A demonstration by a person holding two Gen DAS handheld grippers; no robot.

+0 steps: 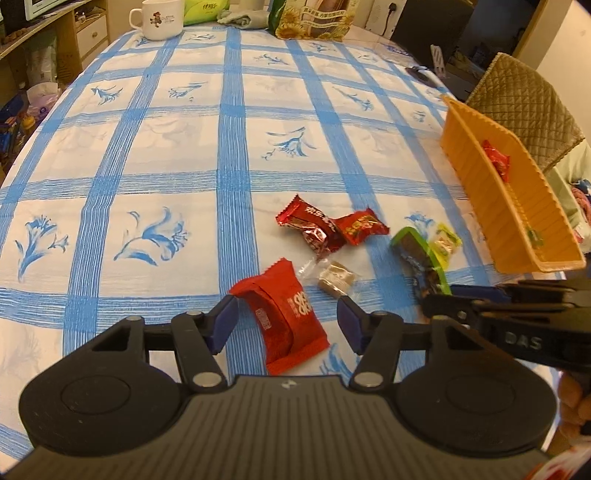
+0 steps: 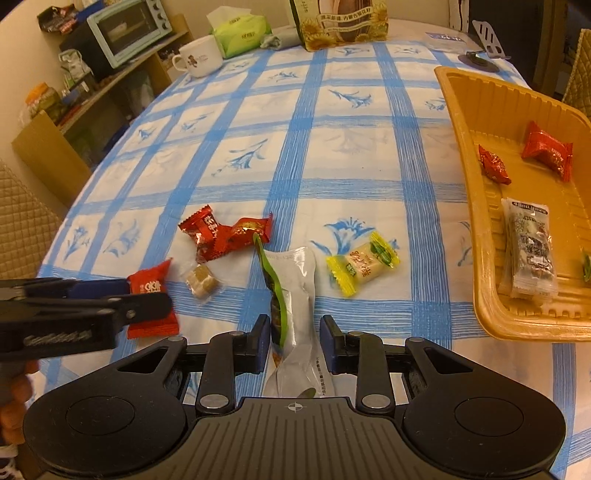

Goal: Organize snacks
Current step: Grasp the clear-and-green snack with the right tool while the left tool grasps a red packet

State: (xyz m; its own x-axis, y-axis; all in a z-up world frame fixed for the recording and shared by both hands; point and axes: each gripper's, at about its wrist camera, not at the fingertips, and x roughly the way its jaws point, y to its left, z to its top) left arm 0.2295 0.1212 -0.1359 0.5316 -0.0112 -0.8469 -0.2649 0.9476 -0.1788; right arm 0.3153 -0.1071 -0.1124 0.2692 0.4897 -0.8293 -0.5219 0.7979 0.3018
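The red snack packet [image 1: 286, 314] lies on the worktop [image 1: 184, 147] at lower centre of the left wrist view, its long axis running from the upper left down to the lower right; white print on it reads like "88". The left gripper [image 1: 284, 319] straddles it with jaws spread: the left pad is at the packet's edge, the right pad stands clear.

In the right wrist view a long green-edged packet [image 2: 295, 295] runs nearly straight up the frame from the bottom centre. Its clear white back faces up, with small print too fine to read. The right gripper [image 2: 293, 341] has its jaws drawn in close on either side of this packet; whether the pads press on it I cannot tell.

Just above lie two dark red wrapped sweets [image 2: 221, 232], a clear-wrapped tan cube [image 2: 201, 282] and a yellow-ended sweet [image 2: 364, 264] lying aslant, its characters unreadable.

At right stands the orange tray [image 2: 469, 147], holding two red sweets [image 2: 546, 153] and a clear bar packet [image 2: 530, 247] lying lengthwise.

At the far edge are a white mug [image 1: 160, 18] with a cartoon print and a sunflower-printed bag [image 1: 314, 18].
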